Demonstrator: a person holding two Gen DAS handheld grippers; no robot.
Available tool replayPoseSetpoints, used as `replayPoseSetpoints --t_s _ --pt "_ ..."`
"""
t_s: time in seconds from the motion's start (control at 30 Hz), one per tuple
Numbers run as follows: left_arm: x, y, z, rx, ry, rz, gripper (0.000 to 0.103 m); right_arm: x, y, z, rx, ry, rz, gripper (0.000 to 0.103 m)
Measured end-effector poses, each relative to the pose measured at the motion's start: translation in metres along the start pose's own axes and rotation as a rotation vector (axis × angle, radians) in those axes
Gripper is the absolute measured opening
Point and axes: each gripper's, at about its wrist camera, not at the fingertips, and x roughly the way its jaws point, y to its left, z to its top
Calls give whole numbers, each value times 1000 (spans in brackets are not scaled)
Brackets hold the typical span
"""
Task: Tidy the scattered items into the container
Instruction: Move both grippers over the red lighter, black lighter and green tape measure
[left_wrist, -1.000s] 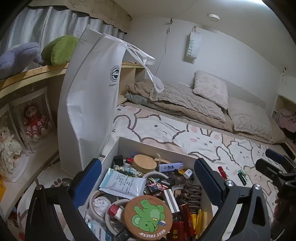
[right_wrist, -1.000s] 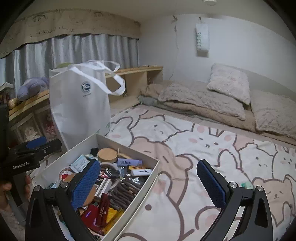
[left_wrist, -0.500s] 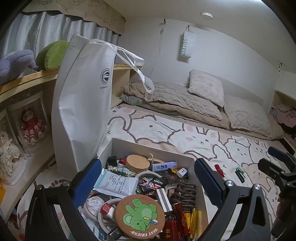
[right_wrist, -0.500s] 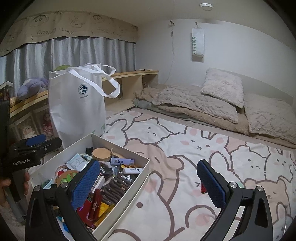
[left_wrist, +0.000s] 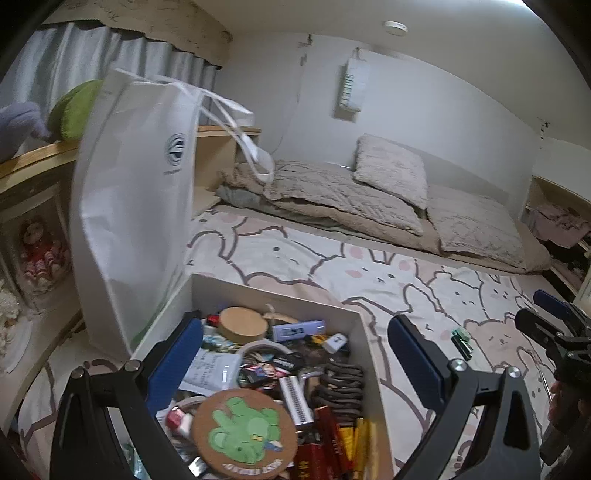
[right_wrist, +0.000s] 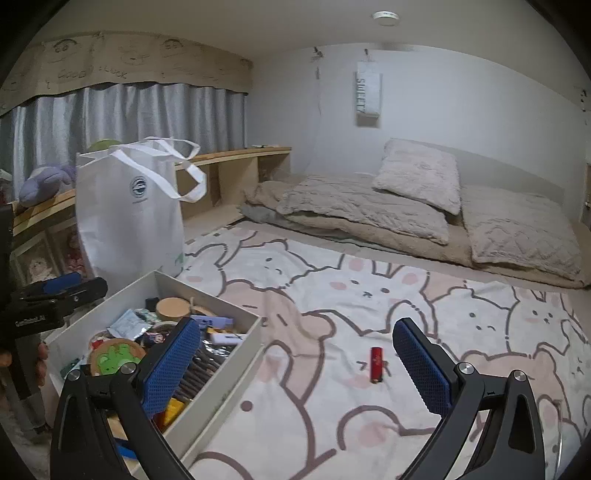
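Note:
A white open box (left_wrist: 275, 295) (right_wrist: 236, 362) sits on the rabbit-print bedspread, full of small items, among them a round green-bear coaster (left_wrist: 243, 432). My left gripper (left_wrist: 295, 354) is open and empty above the box. My right gripper (right_wrist: 295, 365) is open and empty, over the bedspread just right of the box. A small red lighter (right_wrist: 376, 363) lies on the bedspread between the right gripper's fingers, farther off. Green and dark small items (left_wrist: 462, 338) lie on the bedspread right of the box.
A tall white tote bag (left_wrist: 136, 206) (right_wrist: 129, 218) stands against the box's far left. A wooden shelf (right_wrist: 229, 162) with plush toys runs along the left. Folded beige bedding and pillows (right_wrist: 417, 199) lie at the back.
Both grippers have pulled back and tilted. The right view now takes in the red lighter on the bedspread. Both stay open and empty.

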Motion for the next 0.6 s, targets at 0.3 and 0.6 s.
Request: replayPoseSetpoints --t_s 0.3,0.6 --pt "9 -27 -2 29 12 -49 101 -11 -20 -13 -32 -2 -66 103" --pt "20 -59 -8 91 22 -54 101 -24 -48 -26 -26 -8 -105 103"
